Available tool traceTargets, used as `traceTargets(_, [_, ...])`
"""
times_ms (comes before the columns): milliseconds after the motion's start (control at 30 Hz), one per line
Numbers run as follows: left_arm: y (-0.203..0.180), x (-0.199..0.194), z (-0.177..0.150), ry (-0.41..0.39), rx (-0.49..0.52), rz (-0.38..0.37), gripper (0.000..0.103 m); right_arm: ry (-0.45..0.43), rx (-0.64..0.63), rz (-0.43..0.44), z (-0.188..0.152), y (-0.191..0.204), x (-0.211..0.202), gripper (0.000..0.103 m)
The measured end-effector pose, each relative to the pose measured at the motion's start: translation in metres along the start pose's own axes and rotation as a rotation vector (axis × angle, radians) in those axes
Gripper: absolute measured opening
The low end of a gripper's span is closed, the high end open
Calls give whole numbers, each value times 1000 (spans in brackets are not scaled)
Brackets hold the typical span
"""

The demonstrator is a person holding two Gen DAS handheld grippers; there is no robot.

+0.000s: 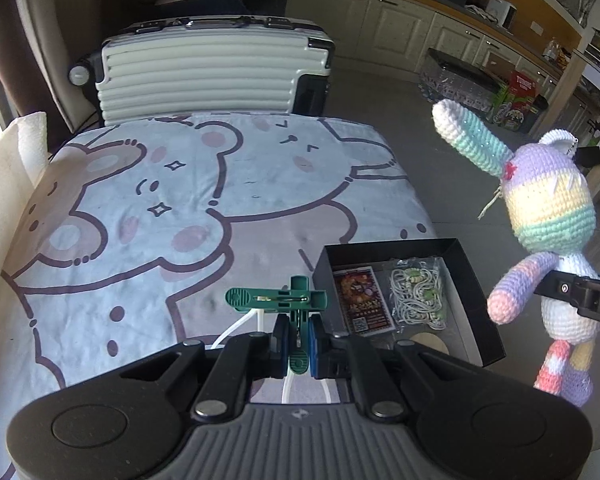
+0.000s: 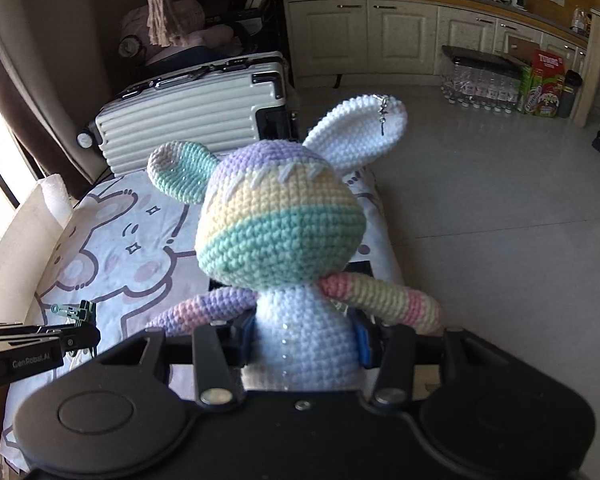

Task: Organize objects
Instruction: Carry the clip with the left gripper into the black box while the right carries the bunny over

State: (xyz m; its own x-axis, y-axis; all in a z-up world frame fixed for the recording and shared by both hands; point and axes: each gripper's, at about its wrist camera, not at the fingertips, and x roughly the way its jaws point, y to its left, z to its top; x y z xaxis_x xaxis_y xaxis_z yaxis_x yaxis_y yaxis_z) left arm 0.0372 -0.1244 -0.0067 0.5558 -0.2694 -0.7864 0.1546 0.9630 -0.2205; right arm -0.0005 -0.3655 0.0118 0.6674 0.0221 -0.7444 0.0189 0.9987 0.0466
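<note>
My left gripper (image 1: 299, 338) is shut on a green clothespin (image 1: 278, 300) with a white cable hanging from it, held above the bear-print blanket (image 1: 180, 208) just left of a black box (image 1: 460, 264). The box holds a card (image 1: 362, 300) and a bagged white cable (image 1: 418, 294). My right gripper (image 2: 304, 340) is shut on the white body of a pastel crochet bunny (image 2: 280, 224), held upright. In the left wrist view the bunny (image 1: 548, 200) hangs right of the box, above the floor. The left gripper shows in the right wrist view (image 2: 72, 336).
A white ribbed suitcase (image 1: 204, 76) lies beyond the table's far edge. A cream cushion (image 1: 4, 184) lines the left side. Cabinets (image 2: 400, 36), bottled water (image 2: 480, 84) and boxes stand far right across the tiled floor.
</note>
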Motion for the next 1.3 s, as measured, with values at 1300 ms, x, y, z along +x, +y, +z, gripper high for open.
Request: traceTargets(1300, [-134, 115, 3, 174, 74, -306, 10, 15, 66, -121, -7, -88, 22, 48])
